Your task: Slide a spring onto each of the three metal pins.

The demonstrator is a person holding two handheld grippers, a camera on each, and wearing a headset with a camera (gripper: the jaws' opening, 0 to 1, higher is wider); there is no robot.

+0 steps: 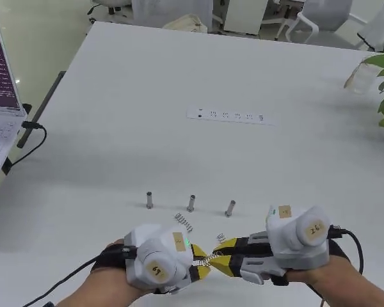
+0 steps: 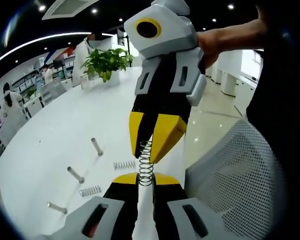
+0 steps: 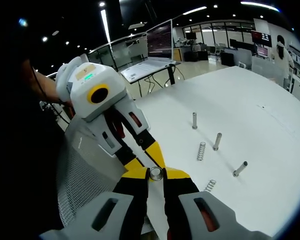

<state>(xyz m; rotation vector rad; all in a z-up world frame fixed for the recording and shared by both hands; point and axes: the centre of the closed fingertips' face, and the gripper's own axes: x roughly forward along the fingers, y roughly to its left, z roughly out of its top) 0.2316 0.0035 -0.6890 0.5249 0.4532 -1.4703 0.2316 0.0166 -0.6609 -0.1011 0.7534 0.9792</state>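
The left gripper (image 1: pixel 203 265) and right gripper (image 1: pixel 219 259) meet tip to tip low over the white worktop (image 1: pixel 179 96), with one spring (image 1: pixel 210 259) stretched between them. The left jaws are closed on one end of it and the right jaws pinch the other end. In the left gripper view the spring rises straight from its own yellow jaw tips into the right gripper's tips above. In the right gripper view it shows end-on as a small ring between that gripper's tips. Ahead of the jaws, three pins (image 1: pixel 191 203) stand upright in a row on the worktop, apart from each other, all bare. Two loose springs (image 1: pixel 184 222) lie flat between the pins and the jaws, one nearer the middle pin, the other (image 1: pixel 221 238) just beyond the right jaws.
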